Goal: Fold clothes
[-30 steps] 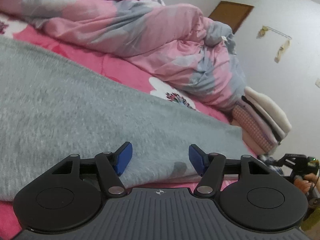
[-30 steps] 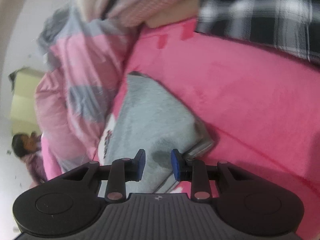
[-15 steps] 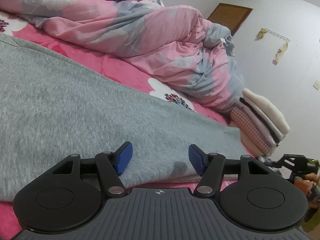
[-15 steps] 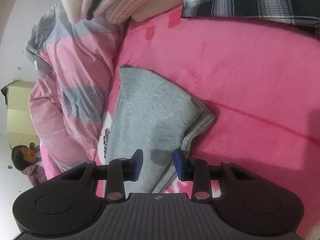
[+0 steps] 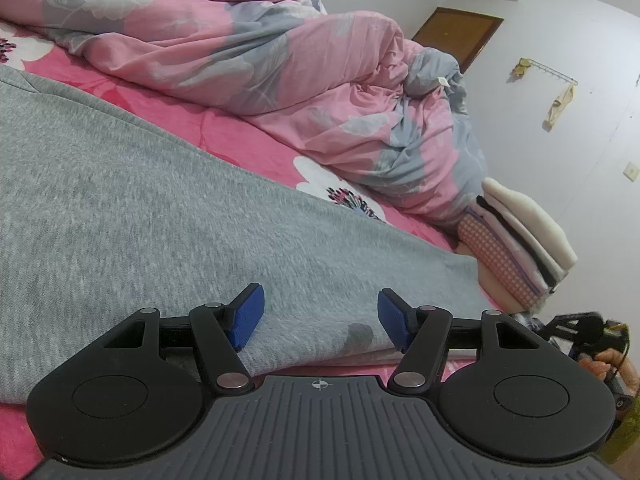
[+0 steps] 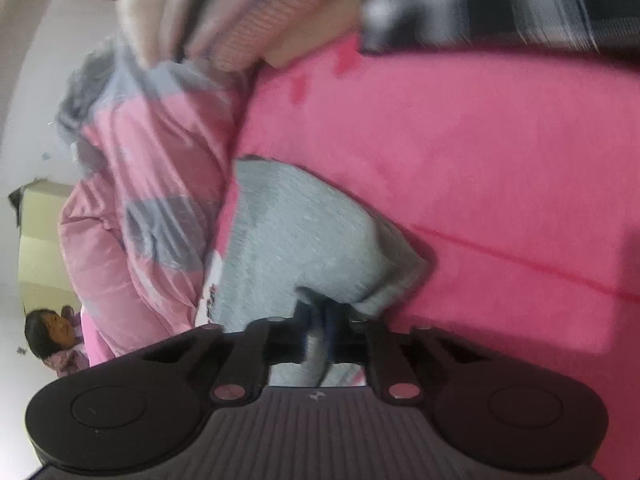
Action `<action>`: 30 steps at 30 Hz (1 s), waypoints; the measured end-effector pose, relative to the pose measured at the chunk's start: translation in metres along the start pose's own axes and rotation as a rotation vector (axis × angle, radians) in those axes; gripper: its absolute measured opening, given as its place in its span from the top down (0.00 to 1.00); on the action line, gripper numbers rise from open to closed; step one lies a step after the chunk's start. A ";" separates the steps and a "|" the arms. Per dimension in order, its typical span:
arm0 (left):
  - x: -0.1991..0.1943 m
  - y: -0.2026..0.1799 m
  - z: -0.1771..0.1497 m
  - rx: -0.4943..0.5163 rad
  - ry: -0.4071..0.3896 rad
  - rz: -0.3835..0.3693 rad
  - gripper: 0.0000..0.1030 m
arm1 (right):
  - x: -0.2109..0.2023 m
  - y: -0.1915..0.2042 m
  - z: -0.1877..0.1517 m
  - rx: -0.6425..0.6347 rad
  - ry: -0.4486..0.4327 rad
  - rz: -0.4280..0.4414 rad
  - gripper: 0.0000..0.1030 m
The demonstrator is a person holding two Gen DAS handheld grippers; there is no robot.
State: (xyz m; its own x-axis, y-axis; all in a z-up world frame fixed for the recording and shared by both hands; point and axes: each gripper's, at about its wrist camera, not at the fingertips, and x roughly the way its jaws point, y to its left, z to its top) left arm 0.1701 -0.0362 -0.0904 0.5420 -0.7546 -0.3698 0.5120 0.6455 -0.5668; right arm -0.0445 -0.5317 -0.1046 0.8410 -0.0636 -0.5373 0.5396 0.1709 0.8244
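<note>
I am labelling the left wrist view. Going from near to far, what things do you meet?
Open left hand-held gripper → flat grey knit garment → pink flowered bedsheet → crumpled pink-and-grey duvet → brown wooden door.

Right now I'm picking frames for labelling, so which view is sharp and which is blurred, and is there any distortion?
Left wrist view: sharp, evenly lit; the grey garment and folded stack read clearly, though the fisheye bends the wall and bed. Right wrist view: motion-blurred throughout, worst on the plaid cloth at the top; the right hand-held gripper, shut on the grey fabric, is smeared.
</note>
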 end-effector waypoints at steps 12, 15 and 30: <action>0.001 -0.001 0.000 0.011 0.006 0.009 0.39 | -0.014 0.024 0.007 -0.332 -0.191 -0.329 0.97; 0.001 -0.001 0.000 0.014 0.009 0.011 0.39 | -0.035 0.025 0.005 -0.352 -0.265 -0.353 0.96; 0.000 0.000 0.001 0.011 0.014 -0.002 0.37 | 0.075 0.101 -0.173 -1.437 -0.021 -0.094 0.86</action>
State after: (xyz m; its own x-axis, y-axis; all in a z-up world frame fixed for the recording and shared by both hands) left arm 0.1709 -0.0366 -0.0896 0.5319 -0.7573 -0.3789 0.5202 0.6453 -0.5594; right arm 0.0662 -0.3489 -0.0921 0.8125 -0.1420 -0.5655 0.0962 0.9892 -0.1102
